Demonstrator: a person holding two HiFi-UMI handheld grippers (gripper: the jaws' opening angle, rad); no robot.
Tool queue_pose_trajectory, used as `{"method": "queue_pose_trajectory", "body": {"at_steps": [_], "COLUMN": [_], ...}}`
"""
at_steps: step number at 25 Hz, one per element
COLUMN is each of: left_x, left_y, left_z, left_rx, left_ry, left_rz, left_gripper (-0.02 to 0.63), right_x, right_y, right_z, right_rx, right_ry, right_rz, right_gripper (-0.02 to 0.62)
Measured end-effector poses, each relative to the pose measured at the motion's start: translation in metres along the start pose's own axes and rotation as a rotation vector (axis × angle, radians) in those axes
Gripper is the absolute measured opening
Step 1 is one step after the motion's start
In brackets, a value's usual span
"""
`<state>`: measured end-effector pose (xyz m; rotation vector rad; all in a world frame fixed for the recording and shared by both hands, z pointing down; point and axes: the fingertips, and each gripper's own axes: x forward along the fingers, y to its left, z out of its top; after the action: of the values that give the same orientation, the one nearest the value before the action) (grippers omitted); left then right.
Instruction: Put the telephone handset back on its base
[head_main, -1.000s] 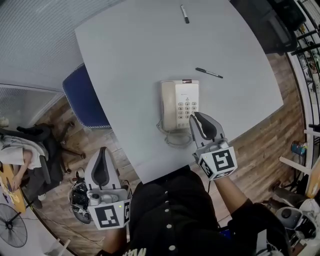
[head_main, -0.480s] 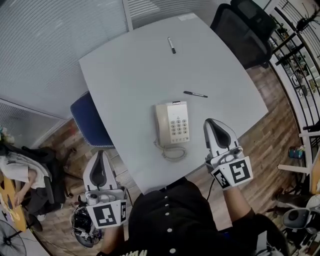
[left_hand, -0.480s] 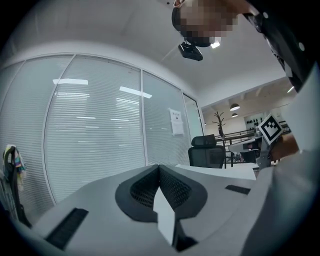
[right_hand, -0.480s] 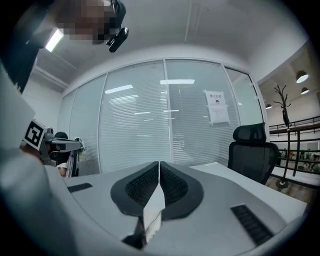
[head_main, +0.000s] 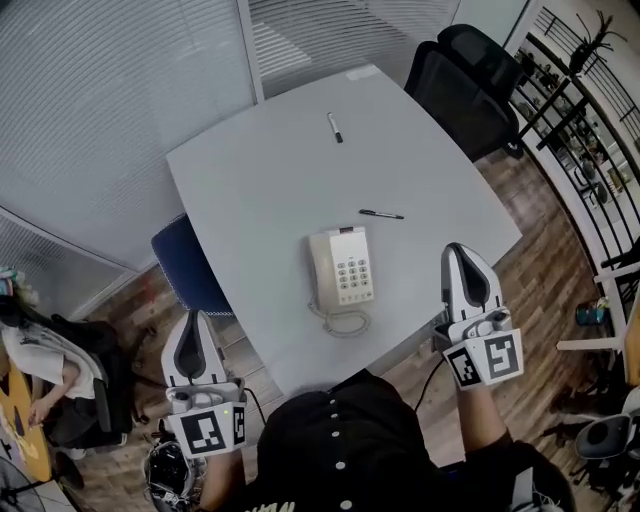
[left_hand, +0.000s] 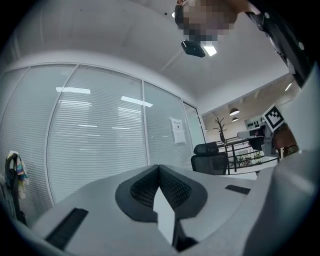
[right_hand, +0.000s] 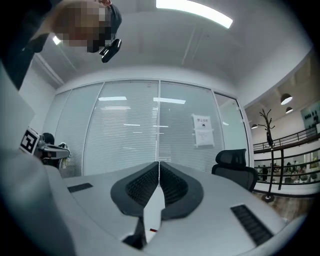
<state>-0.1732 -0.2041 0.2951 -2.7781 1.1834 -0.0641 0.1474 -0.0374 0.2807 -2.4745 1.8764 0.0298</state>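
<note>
The right gripper (head_main: 458, 250) is clenched on nothing: in the right gripper view its two ribbed pads (right_hand: 172, 186) meet along one line, with only the glass wall and blinds (right_hand: 130, 135) beyond them. It hangs over the wood floor, off the desk's (head_main: 260, 180) near edge, at about 4 o'clock from the telephone (head_main: 342, 268) and well apart from it.

The left gripper (head_main: 194, 318) is likewise pressed closed and empty (its own view shows the pads (left_hand: 145, 186) touching at the tips). It is held at about 8 o'clock from the telephone, beyond the desk's near-left edge and just below a blue chair (head_main: 185, 265).

The handset (head_main: 322, 272) lies in its cradle along the left side of the base (head_main: 356, 275), with the keypad to its right. The coiled cord (head_main: 343, 322) loops on the desk at the telephone's 6 o'clock.

A thin pen (head_main: 381, 214) lies near the telephone at its 1 o'clock. A short marker (head_main: 334, 127) lies farther off at 12 o'clock, toward the desk's far side. A black office chair (head_main: 465, 85) stands off the desk at about 2 o'clock.
</note>
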Motion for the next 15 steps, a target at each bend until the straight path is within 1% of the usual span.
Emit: {"method": "queue_pose_trajectory", "body": {"at_steps": [8, 15], "left_x": [-0.005, -0.013], "left_y": [0.011, 0.015], "left_z": [0.025, 0.035], "left_rx": [0.02, 0.024], "left_ry": [-0.074, -0.097], "left_rz": [0.009, 0.011], "left_gripper": [0.014, 0.015], "right_x": [-0.033, -0.041], "right_y": [-0.016, -0.013], "right_z": [0.027, 0.033], "right_rx": [-0.016, -0.026], "right_ry": [-0.074, -0.086], "right_rz": [-0.091, -0.106], "right_gripper": [0.032, 0.032]}}
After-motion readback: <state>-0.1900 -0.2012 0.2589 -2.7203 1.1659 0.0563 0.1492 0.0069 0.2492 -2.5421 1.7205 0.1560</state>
